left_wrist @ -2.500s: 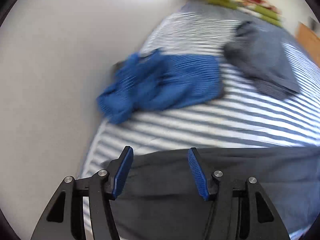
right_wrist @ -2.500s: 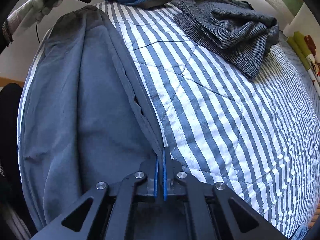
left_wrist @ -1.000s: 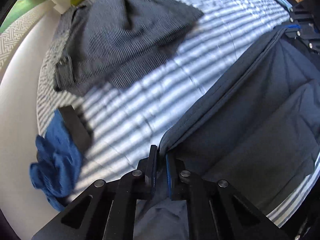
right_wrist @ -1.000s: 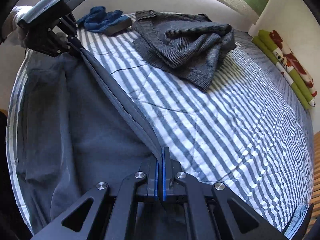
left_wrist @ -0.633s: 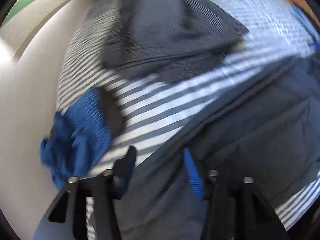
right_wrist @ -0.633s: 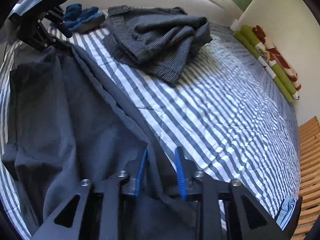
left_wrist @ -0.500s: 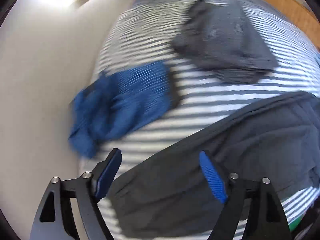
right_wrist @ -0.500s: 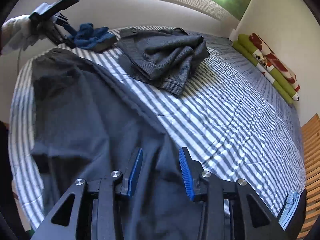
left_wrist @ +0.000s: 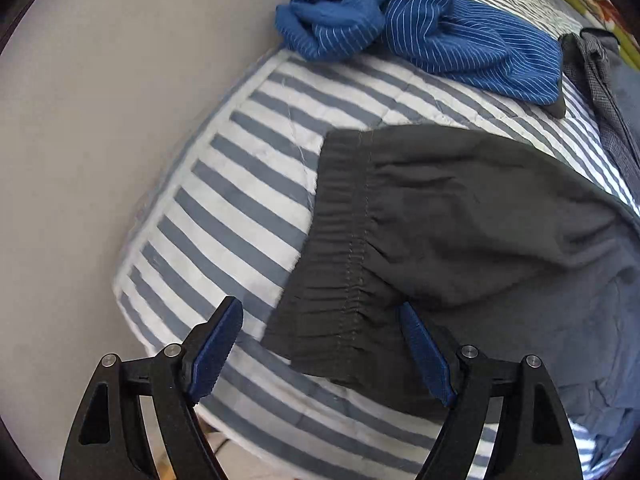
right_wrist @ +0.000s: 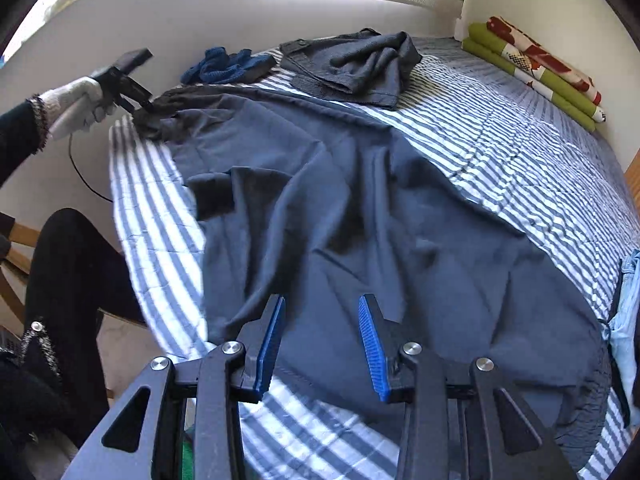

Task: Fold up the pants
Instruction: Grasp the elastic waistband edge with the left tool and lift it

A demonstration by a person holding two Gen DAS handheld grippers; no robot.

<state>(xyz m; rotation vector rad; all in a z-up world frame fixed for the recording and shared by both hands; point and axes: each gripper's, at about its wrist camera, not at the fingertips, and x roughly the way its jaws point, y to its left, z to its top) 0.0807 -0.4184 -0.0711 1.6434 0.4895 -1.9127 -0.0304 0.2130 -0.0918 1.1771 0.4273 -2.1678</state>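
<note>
Dark grey pants lie spread and creased along the striped bed. Their gathered elastic waistband rests near the bed's corner. My left gripper points down over the waistband's near corner. Its jaws stand wide and are closing, the cloth lies between them, and the pads are clear of it. In the right wrist view a gloved hand holds the left gripper at the far waistband end. My right gripper hovers open above the leg end, near the hem, with nothing gripped.
A blue pinstriped garment and a grey checked garment lie at the bed's far end. Green and red rolled cushions line the wall. A light blue item hangs at the right edge. A person's black-clad leg stands beside the bed.
Both grippers were shut on the pants' folded edge; both have opened and let go. The left one swung and rolled over to the waistband corner; the right one drew back over the leg end.
</note>
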